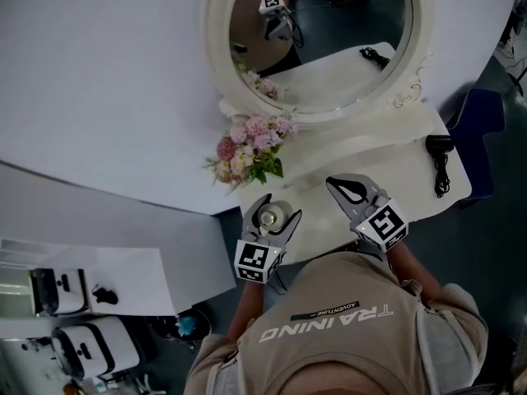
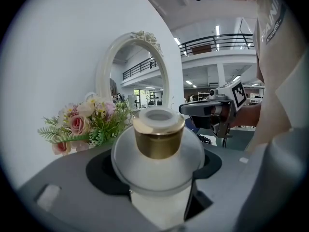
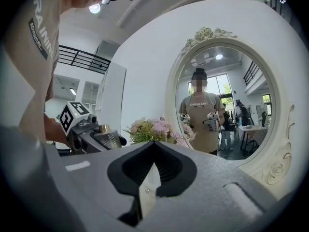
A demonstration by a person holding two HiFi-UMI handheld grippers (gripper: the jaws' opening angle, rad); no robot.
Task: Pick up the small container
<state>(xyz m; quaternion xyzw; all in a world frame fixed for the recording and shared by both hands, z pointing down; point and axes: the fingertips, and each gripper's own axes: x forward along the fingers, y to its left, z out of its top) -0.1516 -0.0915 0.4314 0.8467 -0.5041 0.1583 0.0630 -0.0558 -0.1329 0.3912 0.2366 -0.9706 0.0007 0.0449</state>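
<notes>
Left claw [image 1: 278, 208] clamps wide around the small container [image 2: 157, 158], right claw [image 1: 346, 189] closed and empty; the container's rounded, smooth body could slip out if tilted.

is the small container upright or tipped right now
Upright: the small container sits between the jaws of the left gripper, gold collar and white cap pointing up.

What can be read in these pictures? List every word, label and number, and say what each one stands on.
"TRAINING": large print on the person's shirt, upside down in the head view; both gripper views show only part of it.
"ADVENTURE": small dark strip on the same shirt, beside that print.
Shirt print reflected in the mirror: too blurred to read.
No label shows on the small container.
</notes>
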